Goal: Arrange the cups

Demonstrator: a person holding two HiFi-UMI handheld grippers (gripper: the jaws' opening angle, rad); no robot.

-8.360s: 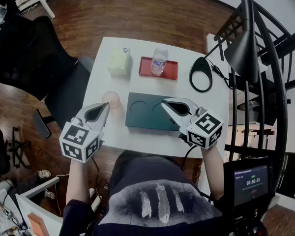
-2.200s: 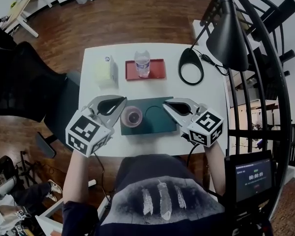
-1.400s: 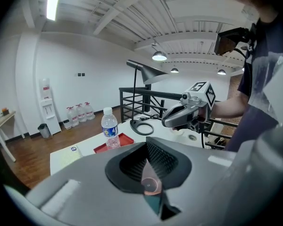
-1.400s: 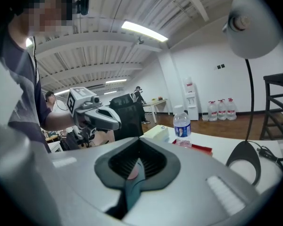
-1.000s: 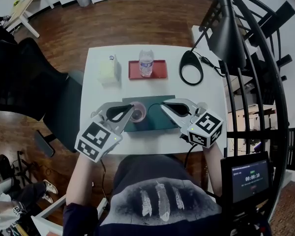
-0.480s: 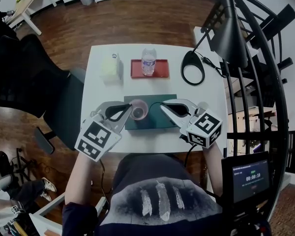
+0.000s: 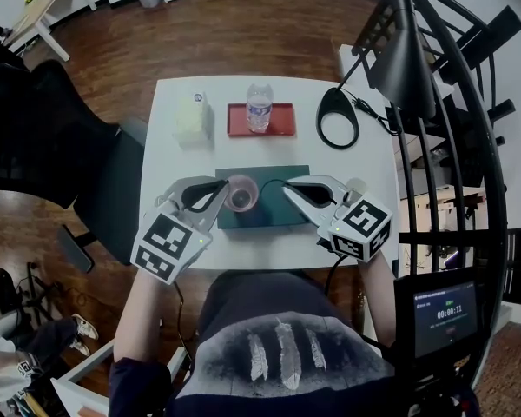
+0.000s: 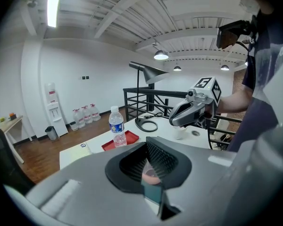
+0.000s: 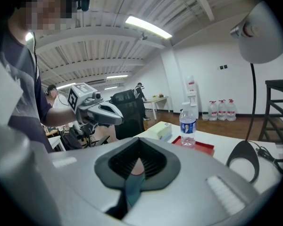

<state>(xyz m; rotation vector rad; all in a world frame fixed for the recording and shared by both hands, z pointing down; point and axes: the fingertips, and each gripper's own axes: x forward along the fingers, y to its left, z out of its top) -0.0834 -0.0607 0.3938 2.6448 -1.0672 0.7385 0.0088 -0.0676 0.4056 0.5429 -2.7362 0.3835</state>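
White table (image 7: 178,159) on wood floor (image 7: 243,33), green tray (image 7: 282,213) between left gripper (image 7: 225,186) and right gripper (image 7: 287,189), jaws pressed together.

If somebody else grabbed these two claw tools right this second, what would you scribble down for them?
Left claw: shut, its tips right at the pink cup. I cannot tell whether it pinches the rim.
Right claw: shut and empty, over the green tray.
Things: the pink cup stands in the tray's left hollow and the right hollow is bare. A white cup stands on the table beside the right claw.
Done: pink cup placed.
Left: probably back the left claw off, then put the white cup in the right hollow.
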